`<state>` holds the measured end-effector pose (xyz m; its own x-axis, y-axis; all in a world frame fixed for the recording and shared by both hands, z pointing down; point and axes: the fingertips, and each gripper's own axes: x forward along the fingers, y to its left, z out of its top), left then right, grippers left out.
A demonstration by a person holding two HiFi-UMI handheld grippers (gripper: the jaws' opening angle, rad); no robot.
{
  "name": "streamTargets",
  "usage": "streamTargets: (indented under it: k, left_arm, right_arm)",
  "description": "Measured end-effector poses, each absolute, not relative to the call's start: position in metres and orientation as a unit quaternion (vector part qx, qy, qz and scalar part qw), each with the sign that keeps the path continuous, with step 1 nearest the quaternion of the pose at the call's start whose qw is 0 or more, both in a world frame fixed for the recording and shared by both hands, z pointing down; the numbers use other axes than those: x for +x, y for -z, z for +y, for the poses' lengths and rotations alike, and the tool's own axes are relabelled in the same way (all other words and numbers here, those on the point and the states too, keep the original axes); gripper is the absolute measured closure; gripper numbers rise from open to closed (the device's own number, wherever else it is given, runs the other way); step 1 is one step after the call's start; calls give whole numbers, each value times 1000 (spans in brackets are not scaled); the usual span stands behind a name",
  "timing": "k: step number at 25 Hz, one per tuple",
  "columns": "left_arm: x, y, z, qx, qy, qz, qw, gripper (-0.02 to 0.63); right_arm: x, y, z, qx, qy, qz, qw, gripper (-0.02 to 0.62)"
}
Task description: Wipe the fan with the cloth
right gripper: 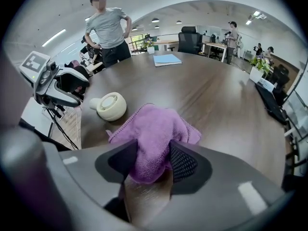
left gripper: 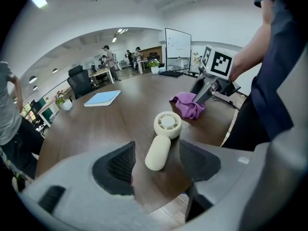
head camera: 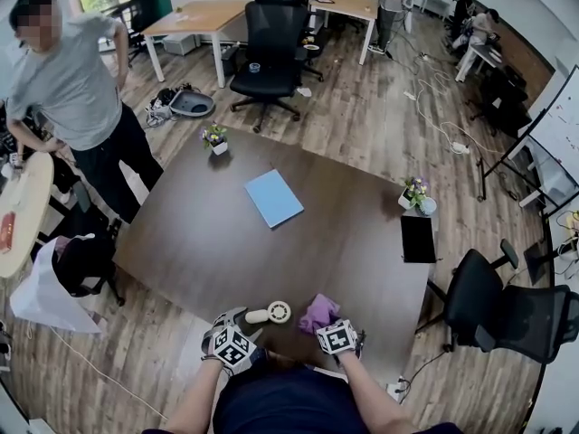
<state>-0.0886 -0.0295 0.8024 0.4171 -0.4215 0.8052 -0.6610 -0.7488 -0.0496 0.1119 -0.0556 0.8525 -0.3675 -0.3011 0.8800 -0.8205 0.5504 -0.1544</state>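
A small cream hand-held fan point(head camera: 271, 313) lies flat on the dark wooden table point(head camera: 199, 242) near its front edge. In the left gripper view the fan's handle point(left gripper: 158, 153) lies between the jaws of my left gripper point(left gripper: 156, 161), which stands open; the pads do not touch it. Just right of the fan lies a purple cloth point(head camera: 317, 313). My right gripper point(right gripper: 151, 165) is shut on a bunched fold of the cloth point(right gripper: 154, 129), which rests on the table. From there the fan point(right gripper: 110, 106) is visible to the left.
A blue notebook point(head camera: 274, 197) lies mid-table. Two small plant pots point(head camera: 215, 139) point(head camera: 415, 194) stand at the table's edges, with a black tablet point(head camera: 418, 239) at the right edge. A person point(head camera: 77, 98) stands at the left, and a black office chair point(head camera: 493, 301) at the right.
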Motion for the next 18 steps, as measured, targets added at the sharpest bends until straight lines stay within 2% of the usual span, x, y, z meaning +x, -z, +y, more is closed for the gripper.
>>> streamTargets:
  k: [8, 12, 18]
  left_arm:
    - [-99, -835, -23, 824, -473, -272, 153, 288]
    - [-104, -847, -21, 823, -482, -258, 154, 318]
    - [-102, -849, -28, 828, -476, -255, 151, 321]
  right_arm:
    - [111, -847, -62, 369, -285, -775, 427, 370]
    - [113, -848, -58, 370, -282, -776, 426, 368]
    - [117, -840, -58, 375, -270, -779, 424, 370]
